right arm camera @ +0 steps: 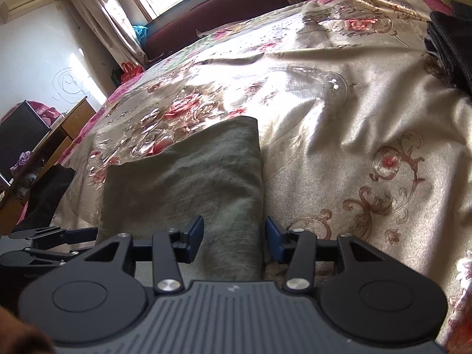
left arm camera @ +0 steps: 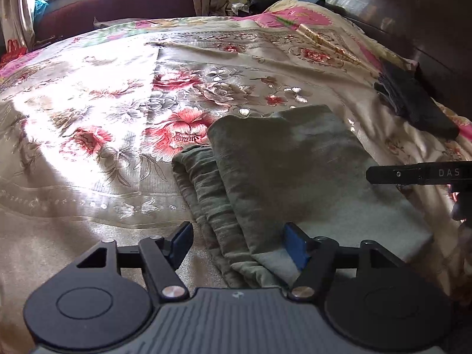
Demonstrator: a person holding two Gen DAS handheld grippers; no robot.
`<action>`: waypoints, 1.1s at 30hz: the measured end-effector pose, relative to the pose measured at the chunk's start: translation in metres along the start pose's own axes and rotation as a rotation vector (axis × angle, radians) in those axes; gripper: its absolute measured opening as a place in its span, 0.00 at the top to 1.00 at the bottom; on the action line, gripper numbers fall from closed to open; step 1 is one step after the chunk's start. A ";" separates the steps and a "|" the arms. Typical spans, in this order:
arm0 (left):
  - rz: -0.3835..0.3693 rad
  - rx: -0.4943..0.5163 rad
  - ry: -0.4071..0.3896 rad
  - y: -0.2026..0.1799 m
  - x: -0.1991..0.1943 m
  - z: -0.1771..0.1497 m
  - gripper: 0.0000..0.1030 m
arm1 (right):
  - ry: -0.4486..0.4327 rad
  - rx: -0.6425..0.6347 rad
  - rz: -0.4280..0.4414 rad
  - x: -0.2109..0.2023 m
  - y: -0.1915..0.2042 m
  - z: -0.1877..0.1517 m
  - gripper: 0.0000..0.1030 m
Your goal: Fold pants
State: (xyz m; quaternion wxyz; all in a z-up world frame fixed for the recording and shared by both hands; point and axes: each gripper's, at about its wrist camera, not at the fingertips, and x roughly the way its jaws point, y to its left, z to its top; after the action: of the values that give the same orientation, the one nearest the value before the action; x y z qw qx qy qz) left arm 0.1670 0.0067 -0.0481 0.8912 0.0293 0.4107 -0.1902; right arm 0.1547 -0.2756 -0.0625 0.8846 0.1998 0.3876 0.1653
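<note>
The grey-green pants [left arm camera: 295, 171] lie folded into a thick rectangle on the floral bedspread [left arm camera: 88, 153], with a bunched layer sticking out along their left side. My left gripper [left arm camera: 239, 246] is open over the pants' near left corner; the cloth lies between its blue pads [left arm camera: 295, 249] without being pinched. In the right wrist view the same pants [right arm camera: 188, 177] run away from me, and my right gripper [right arm camera: 234, 239] is open astride their near right edge. The right gripper's black finger [left arm camera: 413, 174] shows at the far right of the left wrist view.
A stack of dark folded clothes [left arm camera: 413, 103] lies on the bed at the right, by the dark headboard [left arm camera: 413, 14]. A maroon bench [left arm camera: 118, 3] runs under the window behind the bed. A wooden desk [right arm camera: 59, 135] stands left of the bed.
</note>
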 end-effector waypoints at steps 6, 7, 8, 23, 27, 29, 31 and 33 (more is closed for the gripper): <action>-0.026 -0.049 0.009 0.006 0.003 -0.004 0.19 | 0.026 0.009 0.056 -0.001 -0.012 -0.002 0.53; -0.022 -0.043 0.006 0.007 0.000 -0.005 0.19 | 0.028 0.006 0.058 -0.002 -0.012 -0.002 0.53; -0.022 -0.042 0.004 0.009 -0.002 -0.005 0.18 | 0.028 0.002 0.056 -0.004 -0.013 -0.002 0.53; -0.079 0.003 0.038 -0.007 0.013 0.004 0.19 | 0.100 0.122 0.220 0.022 -0.022 0.002 0.51; -0.035 -0.012 0.021 -0.018 0.028 0.015 0.34 | 0.070 0.131 0.139 0.039 -0.002 0.003 0.72; -0.039 -0.007 0.014 -0.018 0.022 0.020 0.51 | 0.088 0.129 0.166 0.031 0.009 0.006 0.85; -0.069 -0.034 -0.004 -0.008 0.007 0.022 0.64 | 0.059 0.140 0.205 0.015 0.018 0.009 0.87; -0.100 -0.068 -0.022 -0.001 -0.006 0.023 0.68 | 0.034 0.119 0.221 0.002 0.035 0.015 0.88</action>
State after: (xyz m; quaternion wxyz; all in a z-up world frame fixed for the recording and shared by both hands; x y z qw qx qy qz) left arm 0.1802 0.0029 -0.0283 0.8855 -0.0238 0.4081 -0.2209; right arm 0.1625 -0.2480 -0.0379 0.8409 0.2905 0.3872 0.2420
